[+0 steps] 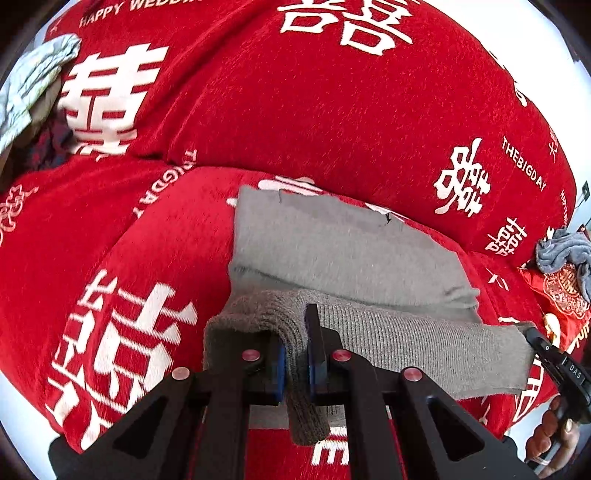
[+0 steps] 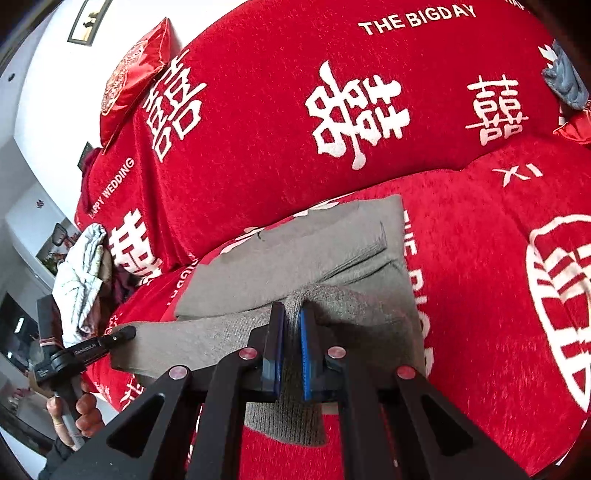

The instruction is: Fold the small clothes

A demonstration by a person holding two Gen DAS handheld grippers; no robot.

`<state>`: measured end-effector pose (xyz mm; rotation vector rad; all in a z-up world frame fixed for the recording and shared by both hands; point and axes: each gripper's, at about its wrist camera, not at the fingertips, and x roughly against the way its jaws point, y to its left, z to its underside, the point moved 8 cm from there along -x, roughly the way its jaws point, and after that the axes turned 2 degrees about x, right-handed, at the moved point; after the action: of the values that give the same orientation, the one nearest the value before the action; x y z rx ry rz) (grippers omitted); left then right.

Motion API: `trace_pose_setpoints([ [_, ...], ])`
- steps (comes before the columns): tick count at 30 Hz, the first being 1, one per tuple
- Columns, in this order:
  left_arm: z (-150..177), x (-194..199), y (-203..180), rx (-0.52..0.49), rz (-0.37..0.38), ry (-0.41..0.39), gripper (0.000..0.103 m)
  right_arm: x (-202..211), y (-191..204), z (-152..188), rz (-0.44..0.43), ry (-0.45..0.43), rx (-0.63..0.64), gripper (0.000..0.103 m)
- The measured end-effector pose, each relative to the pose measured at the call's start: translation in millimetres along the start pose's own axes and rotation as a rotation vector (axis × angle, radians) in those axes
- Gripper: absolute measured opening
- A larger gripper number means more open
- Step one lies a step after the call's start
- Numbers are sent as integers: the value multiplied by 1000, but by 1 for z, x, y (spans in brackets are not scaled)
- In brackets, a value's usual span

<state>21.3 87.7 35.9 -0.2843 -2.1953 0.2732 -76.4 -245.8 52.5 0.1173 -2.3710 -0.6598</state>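
Grey garment (image 1: 332, 243), pinched by 2 hand-held grippers

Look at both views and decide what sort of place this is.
Probably a living room at home. A sofa under a red wedding-print cover fills both views, a red cushion leans on its arm, and a framed picture hangs on the white wall behind it.

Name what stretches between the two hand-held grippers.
The ribbed band of the grey garment, pinched by the left hand-held gripper and the right hand-held gripper. Both wrist views show it.
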Motion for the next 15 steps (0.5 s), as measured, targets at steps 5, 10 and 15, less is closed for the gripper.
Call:
trace_pose_setpoints([
  [5,-13,0,-11,-30,-10,-19,10,1,-1,-11,39,-14,15,8],
  [10,-22,-6,-14,-27,-12,-16,10,-5,-2,-21,67,-18,15,8],
  [15,-28,-18,-12,-19,-25,-1,10,-15,-1,-28,86,-9,28,8],
])
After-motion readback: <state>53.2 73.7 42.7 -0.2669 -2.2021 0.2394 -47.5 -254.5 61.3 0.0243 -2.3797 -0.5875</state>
